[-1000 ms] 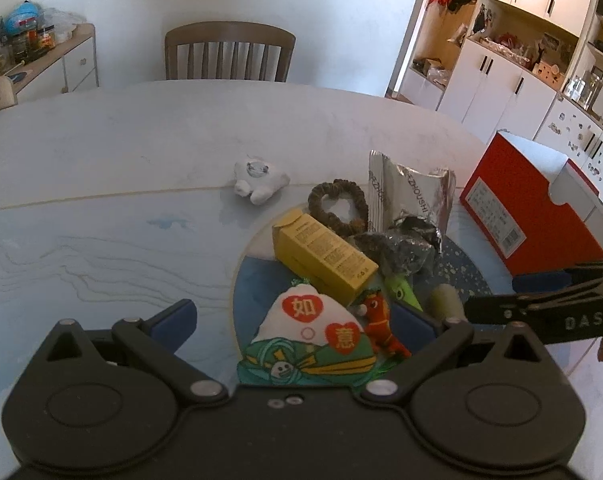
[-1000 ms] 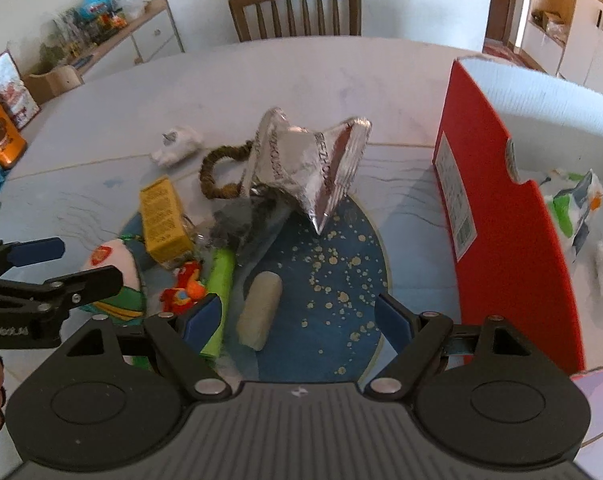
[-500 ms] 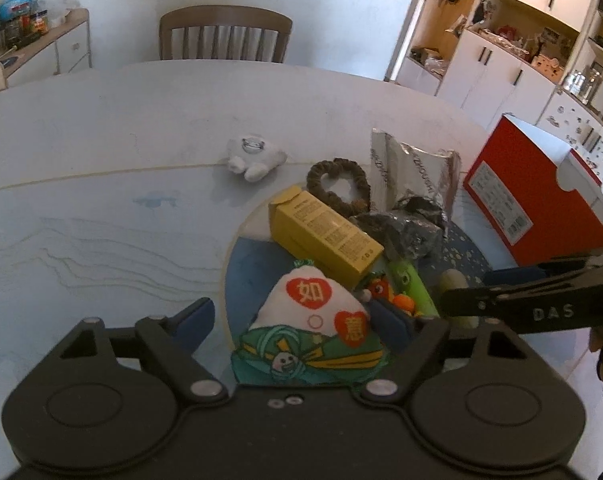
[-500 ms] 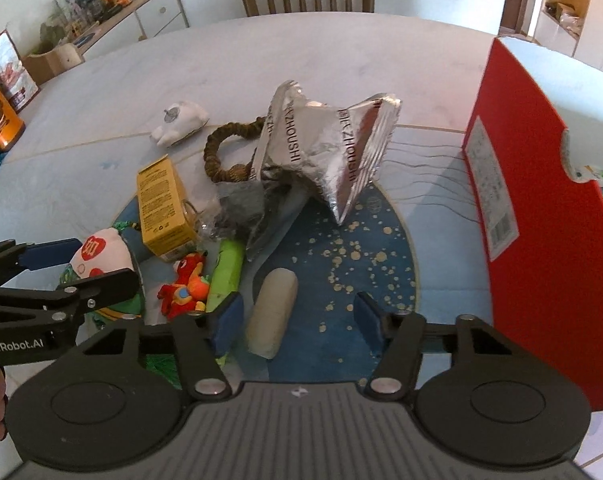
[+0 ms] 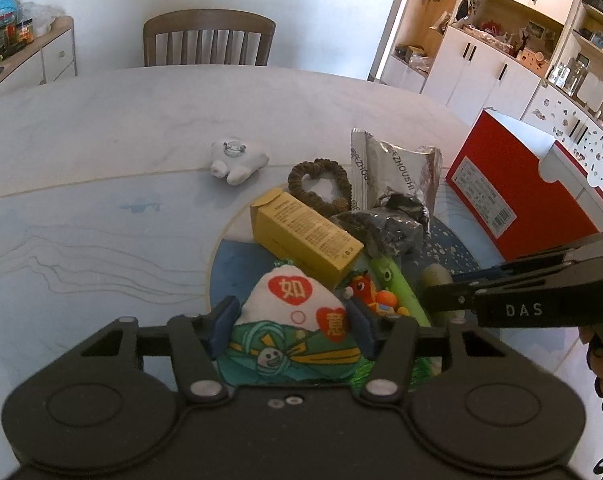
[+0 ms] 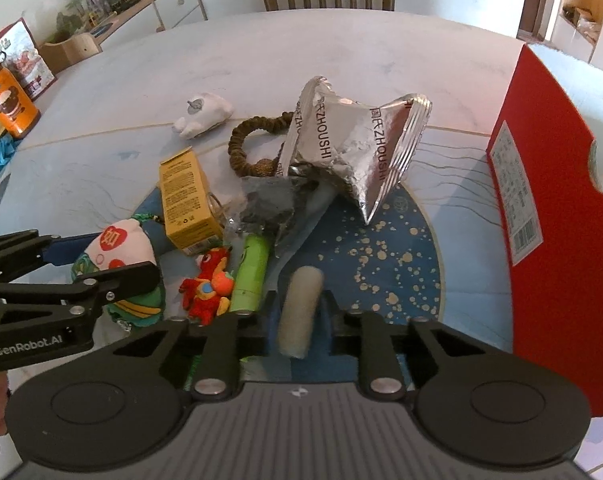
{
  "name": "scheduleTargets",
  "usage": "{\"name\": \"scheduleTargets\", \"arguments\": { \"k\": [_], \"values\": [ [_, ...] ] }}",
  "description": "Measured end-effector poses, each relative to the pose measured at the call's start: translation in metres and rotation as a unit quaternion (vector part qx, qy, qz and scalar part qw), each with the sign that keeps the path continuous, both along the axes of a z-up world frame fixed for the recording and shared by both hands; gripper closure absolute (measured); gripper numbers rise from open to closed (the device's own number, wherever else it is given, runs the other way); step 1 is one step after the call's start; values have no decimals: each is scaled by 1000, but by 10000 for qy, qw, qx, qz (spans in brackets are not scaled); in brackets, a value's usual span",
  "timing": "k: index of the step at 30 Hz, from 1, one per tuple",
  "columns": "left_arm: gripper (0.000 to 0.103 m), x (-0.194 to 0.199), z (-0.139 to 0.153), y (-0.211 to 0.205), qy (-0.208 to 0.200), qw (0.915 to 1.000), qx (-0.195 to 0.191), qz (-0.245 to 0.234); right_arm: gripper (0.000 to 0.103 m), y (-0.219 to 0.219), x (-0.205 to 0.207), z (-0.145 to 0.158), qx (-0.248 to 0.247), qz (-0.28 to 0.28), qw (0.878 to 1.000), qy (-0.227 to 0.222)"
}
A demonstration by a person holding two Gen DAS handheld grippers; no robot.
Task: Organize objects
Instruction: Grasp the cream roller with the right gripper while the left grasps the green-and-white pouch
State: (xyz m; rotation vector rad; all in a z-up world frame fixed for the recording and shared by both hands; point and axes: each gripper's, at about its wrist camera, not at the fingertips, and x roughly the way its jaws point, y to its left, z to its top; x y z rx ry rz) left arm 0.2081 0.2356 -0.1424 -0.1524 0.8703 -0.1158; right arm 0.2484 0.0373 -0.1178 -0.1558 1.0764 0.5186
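Observation:
A white and green plush dumpling [image 5: 297, 300] with red hearts lies at the near edge of a round blue mat [image 6: 381, 256]. My left gripper [image 5: 292, 320] is shut on it, one pad against each side. In the right wrist view that gripper [image 6: 101, 264] straddles the plush dumpling [image 6: 117, 244]. My right gripper [image 6: 301, 320] is shut on a beige cylinder [image 6: 301, 308] lying on the mat. In the left wrist view the right gripper [image 5: 453, 292] hides most of the cylinder [image 5: 435, 274].
Piled on the mat are a yellow carton [image 6: 185, 200], a red plush toy [image 6: 207, 284], a green tube [image 6: 251, 272], a dark bag [image 6: 269, 200], a silver foil bag [image 6: 353, 148] and a brown scrunchie [image 5: 317, 180]. A white figurine [image 5: 237, 158] lies beyond. A tall red box [image 6: 549, 220] stands right.
Both grippers have moved forward and down and narrowed. The left one has closed onto the plush dumpling, the right one onto the beige cylinder.

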Motion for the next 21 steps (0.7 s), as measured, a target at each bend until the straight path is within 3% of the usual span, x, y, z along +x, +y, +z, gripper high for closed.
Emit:
{"name": "scheduleTargets", "arguments": {
  "k": [10, 21],
  "values": [
    [47, -6, 19, -3, -29, 9999, -142, 41, 88, -18, -8, 17, 190, -87, 9998, -49],
    [47, -18, 70, -24, -242, 9990, -368, -117, 88, -56, -29, 63, 603, -141, 9981, -63]
  ]
}}
